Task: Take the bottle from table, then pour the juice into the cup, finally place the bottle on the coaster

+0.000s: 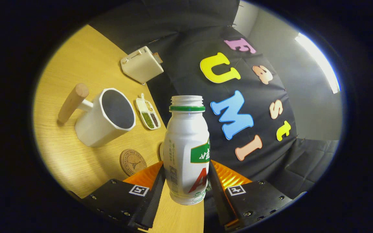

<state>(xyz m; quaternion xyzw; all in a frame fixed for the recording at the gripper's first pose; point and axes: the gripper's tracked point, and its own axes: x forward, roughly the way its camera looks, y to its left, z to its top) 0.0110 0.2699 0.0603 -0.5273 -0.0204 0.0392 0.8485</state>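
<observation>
Gripping bottle (pixel 186 149) mid-frame, gripper (pixel 186 183) fingers clamped on both sides of its lower body, open mouth up. Cup (pixel 104 118) left of frame centre, beyond the left finger, mouth facing the bottle; coaster (pixel 133 161) just below the cup.

- The bottle (pixel 186 150), uncapped, sits clamped between the gripper (pixel 186 181) fingers, lifted off the table (pixel 76 64), which looks tilted in the view.
- The cup (pixel 106 117) stands beyond the fingers; bare table lies between it and the bottle.
- Its wooden handle (pixel 73 102) juts from the cup's far side.
- The coaster (pixel 133 161) lies near the cup, uncovered.
- A small seed dish (pixel 147 116) sits just beside the cup.
- A cream toaster (pixel 141 64) stands well beyond the cup, by the booth wall (pixel 186 51).
</observation>
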